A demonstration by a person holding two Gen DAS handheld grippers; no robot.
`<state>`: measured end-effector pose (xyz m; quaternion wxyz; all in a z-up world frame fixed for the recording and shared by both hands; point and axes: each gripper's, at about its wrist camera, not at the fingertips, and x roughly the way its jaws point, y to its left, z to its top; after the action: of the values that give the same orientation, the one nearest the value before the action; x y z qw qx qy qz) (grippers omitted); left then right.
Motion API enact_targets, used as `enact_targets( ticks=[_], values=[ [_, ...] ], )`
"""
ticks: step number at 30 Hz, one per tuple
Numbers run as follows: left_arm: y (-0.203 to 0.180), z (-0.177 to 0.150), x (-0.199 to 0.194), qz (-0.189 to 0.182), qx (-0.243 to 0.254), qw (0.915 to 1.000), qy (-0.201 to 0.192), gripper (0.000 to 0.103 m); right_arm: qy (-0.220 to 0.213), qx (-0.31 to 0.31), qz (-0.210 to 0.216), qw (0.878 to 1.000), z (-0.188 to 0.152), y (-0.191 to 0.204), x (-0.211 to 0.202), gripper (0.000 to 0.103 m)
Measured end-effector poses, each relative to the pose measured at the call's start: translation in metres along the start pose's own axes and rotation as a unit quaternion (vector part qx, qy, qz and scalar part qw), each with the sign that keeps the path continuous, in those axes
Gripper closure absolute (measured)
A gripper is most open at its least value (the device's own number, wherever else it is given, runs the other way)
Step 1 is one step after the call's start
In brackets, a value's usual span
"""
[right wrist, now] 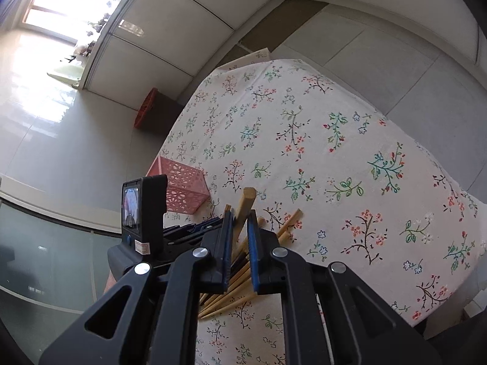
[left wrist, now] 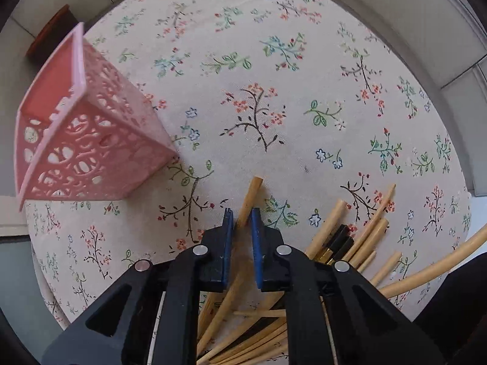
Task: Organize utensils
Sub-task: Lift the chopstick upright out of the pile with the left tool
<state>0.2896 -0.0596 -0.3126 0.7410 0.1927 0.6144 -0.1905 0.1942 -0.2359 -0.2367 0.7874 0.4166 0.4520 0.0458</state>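
Note:
A pink perforated square holder [left wrist: 82, 133] stands on the floral tablecloth at the left; it also shows in the right wrist view [right wrist: 182, 190]. A pile of wooden chopsticks [left wrist: 359, 237] with a black-and-gold one lies at the lower right of the left wrist view. My left gripper [left wrist: 242, 217] is shut on one wooden chopstick [left wrist: 250, 196], which passes between its blue pads. My right gripper [right wrist: 240, 217] is shut on a wooden chopstick [right wrist: 245, 202], raised above the pile of chopsticks [right wrist: 237, 289]. The left gripper's body [right wrist: 143, 213] sits just left of the right one.
The round table [left wrist: 274, 76] is covered in a flowered cloth [right wrist: 334, 152]. A red basket [right wrist: 146, 109] stands on the tiled floor beyond the table. A glass panel [right wrist: 45, 258] lies at the lower left. A dark round object [left wrist: 51, 33] sits on the floor behind the holder.

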Motion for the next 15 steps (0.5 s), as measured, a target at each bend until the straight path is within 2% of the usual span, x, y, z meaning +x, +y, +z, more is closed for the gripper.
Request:
enact_targets(
  ticks=[3,7,10,15],
  values=[
    [0.007,-0.028,-0.037,0.007,-0.016,0.9978,-0.065,0.092,-0.009,-0.035,0.008,0.999,-0.007,0.022,-0.008,0.094],
    [0.020,-0.073,-0.108,0.007,-0.041,0.9876,-0.151,0.092,-0.026,-0.088,0.023,0.996,-0.018,0.058,-0.026,0.094],
    [0.026,-0.095,-0.156,0.005,-0.064,0.9775,-0.201,0.092,-0.041,-0.125,0.033,0.991,-0.028,0.084,-0.044,0.094],
    [0.029,-0.120,-0.201,0.002,-0.089,0.9621,-0.258,0.094,-0.056,-0.162,0.035,0.985,-0.042,0.112,-0.069,0.094]
  ],
)
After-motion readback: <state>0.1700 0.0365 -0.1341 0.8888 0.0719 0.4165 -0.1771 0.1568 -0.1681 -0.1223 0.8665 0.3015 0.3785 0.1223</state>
